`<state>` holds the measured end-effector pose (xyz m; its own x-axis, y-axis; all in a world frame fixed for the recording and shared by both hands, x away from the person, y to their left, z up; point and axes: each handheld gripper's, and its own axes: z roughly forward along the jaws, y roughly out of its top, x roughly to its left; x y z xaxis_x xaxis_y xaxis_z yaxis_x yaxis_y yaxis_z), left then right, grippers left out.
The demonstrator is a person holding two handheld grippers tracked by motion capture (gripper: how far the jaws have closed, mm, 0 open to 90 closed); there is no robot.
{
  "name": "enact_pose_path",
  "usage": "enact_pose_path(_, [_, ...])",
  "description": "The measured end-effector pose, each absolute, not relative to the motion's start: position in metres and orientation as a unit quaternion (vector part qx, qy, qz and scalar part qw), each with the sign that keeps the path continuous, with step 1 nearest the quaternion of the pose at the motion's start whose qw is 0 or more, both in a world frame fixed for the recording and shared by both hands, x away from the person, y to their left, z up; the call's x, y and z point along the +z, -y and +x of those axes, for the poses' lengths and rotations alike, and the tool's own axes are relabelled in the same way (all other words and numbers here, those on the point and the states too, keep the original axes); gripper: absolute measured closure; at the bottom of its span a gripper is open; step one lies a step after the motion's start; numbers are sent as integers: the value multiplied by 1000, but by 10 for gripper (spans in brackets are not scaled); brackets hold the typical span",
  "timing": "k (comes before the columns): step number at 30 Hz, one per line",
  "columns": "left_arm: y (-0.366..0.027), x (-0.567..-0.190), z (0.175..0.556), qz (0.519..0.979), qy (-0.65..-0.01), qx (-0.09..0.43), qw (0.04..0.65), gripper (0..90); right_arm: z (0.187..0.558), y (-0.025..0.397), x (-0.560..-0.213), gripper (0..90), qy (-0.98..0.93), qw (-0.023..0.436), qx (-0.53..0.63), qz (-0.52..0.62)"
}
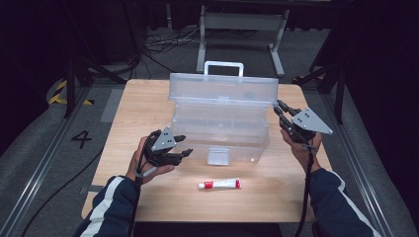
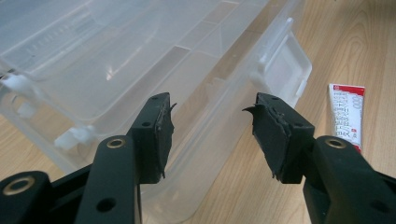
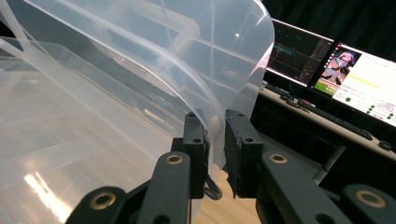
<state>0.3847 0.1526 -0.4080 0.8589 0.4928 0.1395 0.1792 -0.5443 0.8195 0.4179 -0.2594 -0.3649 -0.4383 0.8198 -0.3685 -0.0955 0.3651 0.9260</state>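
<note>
- Wooden tabletop (image 1: pixel 148 106): clear box (image 1: pixel 220 133) at centre, tube (image 1: pixel 220 184) near front edge
- Right tongs (image 1: pixel 279 106): clamped on raised lid (image 1: pixel 222 89)
- Left tongs (image 1: pixel 183 146): wide, holding nothing

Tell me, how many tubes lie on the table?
1. The tube lies on the table in front of the clear box, between both hands; box contents look empty.

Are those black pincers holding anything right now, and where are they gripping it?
The right tool pinches the raised lid of the clear plastic box at its right edge. The left tool is open and holds nothing.
</note>
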Motion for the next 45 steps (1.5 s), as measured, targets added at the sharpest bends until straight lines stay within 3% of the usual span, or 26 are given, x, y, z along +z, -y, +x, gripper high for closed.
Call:
enact_pose_path(27, [-133,-418,403,883,-174,149,411,513,434,255,-351,817,-663,469,509,284])
enact_pose_path(37, [-120,-420,408,898,-166,155,376,629,443,255,-345,822,-663,466,509,291])
enact_pose_path(45, [-116,-420,408,904,-158,162,364,650,448,255,-342,826,-660,464,511,297])
